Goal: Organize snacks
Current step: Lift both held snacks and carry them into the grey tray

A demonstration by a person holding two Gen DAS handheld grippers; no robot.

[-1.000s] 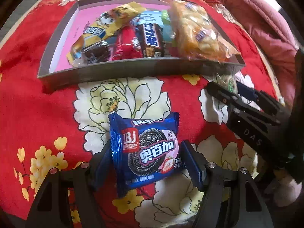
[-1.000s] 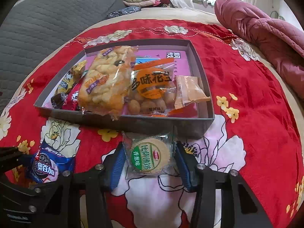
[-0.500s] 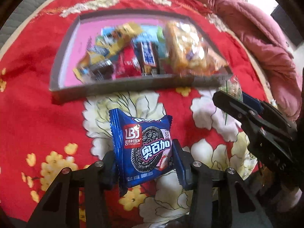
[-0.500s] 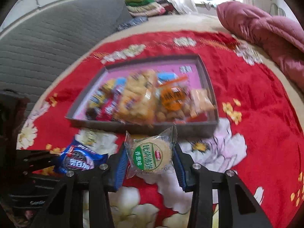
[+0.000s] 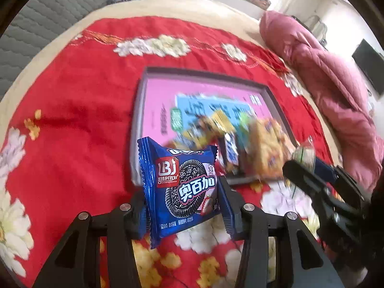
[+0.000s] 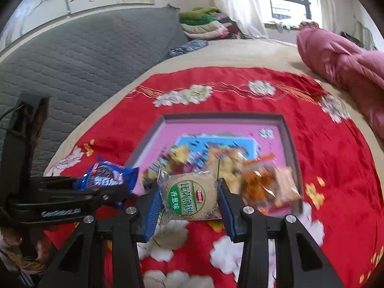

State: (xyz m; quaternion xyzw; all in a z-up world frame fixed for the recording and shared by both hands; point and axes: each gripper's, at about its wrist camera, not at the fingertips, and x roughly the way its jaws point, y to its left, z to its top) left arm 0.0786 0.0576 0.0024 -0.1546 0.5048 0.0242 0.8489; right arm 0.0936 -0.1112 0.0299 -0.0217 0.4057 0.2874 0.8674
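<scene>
A blue chocolate-sandwich-cookie packet stands upright between the pads of my left gripper, which is shut on it above the red cloth. My right gripper is shut on a clear packet holding a round cracker with a green label. Both hang just in front of a shallow grey box with a pink floor. Several blurred snack packets lie along the box's near side. The right wrist view shows the blue packet to the left; the left wrist view shows the cracker packet to the right.
A red flowered cloth covers the bed under the box. A pink quilt is bunched along the right. A grey quilted pad lies to the left, folded clothes at the back near the window.
My left gripper closed on the blue packet and lifted it off the cloth. My right gripper rose with the cracker packet. Both views now look further over the box.
</scene>
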